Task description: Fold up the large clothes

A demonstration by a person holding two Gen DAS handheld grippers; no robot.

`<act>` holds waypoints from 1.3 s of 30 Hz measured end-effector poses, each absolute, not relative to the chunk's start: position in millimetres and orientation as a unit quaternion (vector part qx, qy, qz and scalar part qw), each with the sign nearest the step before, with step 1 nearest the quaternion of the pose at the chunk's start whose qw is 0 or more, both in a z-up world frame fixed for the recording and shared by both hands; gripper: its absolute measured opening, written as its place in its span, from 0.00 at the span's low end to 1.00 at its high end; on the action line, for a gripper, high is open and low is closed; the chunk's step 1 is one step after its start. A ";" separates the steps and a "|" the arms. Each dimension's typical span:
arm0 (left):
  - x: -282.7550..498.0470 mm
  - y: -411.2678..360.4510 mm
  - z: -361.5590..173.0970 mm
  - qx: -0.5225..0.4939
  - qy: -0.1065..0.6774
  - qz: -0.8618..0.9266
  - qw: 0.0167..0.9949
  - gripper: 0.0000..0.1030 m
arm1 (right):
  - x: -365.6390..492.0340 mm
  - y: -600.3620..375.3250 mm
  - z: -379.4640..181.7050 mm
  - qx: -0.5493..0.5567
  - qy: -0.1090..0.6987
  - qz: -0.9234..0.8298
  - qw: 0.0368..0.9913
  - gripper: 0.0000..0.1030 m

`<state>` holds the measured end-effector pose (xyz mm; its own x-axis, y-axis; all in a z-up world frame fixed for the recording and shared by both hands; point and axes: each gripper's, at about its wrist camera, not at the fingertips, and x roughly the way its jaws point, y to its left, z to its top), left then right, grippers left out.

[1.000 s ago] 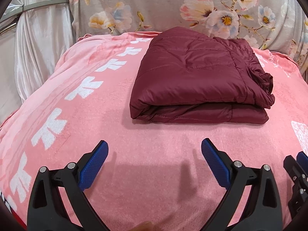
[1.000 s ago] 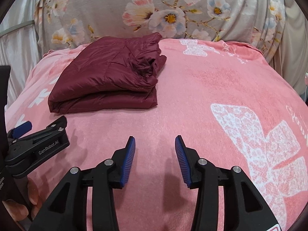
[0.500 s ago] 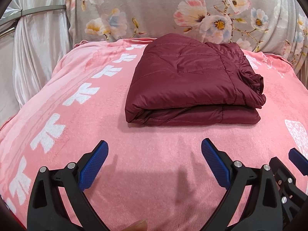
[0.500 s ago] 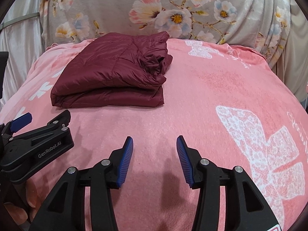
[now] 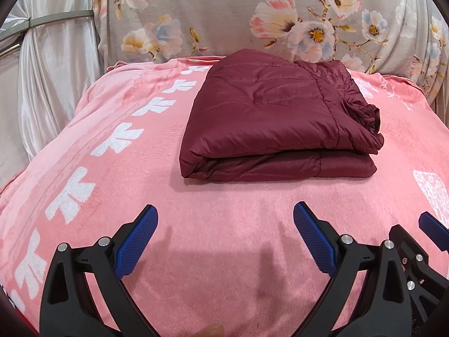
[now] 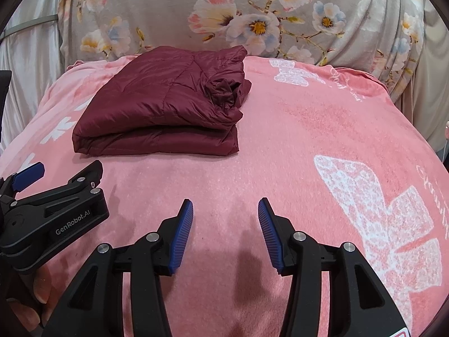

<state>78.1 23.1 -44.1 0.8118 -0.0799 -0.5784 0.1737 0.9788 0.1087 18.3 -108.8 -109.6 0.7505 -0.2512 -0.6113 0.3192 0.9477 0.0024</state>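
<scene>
A maroon quilted jacket (image 5: 275, 120) lies folded into a thick rectangle on the pink blanket (image 5: 219, 219), toward the back; it also shows in the right wrist view (image 6: 165, 112). My left gripper (image 5: 224, 224) is open wide and empty, hovering over the blanket in front of the jacket. My right gripper (image 6: 226, 216) is open and empty, in front and to the right of the jacket. The left gripper's body (image 6: 53, 213) shows at the left edge of the right wrist view. Neither gripper touches the jacket.
A grey floral cover (image 5: 252, 16) hangs behind the blanket. A pale satin curtain (image 5: 53, 64) with a metal bar hangs at the left. The blanket carries white butterfly prints (image 6: 378, 210) on the right and falls away at its side edges.
Both grippers have drawn back from the jacket and lifted slightly, so it sits farther off and higher in view. The right jaws have opened a little wider. The jacket has not moved.
</scene>
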 end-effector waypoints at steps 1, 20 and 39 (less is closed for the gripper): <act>78.3 23.3 -44.2 0.079 0.300 -0.067 0.948 0.92 | 18.3 -109.3 -109.8 0.053 0.319 -0.153 0.934 0.47; 78.2 24.1 -42.6 0.080 0.299 -0.071 0.948 0.92 | 20.3 -101.7 -109.2 0.044 0.320 -0.158 0.933 0.47; 77.0 20.9 -43.4 0.081 0.300 -0.077 0.947 0.92 | 21.0 -101.7 -110.6 0.042 0.323 -0.158 0.932 0.47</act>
<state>77.0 20.9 -43.4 0.8082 -0.0981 -0.5807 0.1948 0.9751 0.1063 21.0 -101.7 -110.6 0.7410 -0.2673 -0.6160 0.3218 0.9465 -0.0237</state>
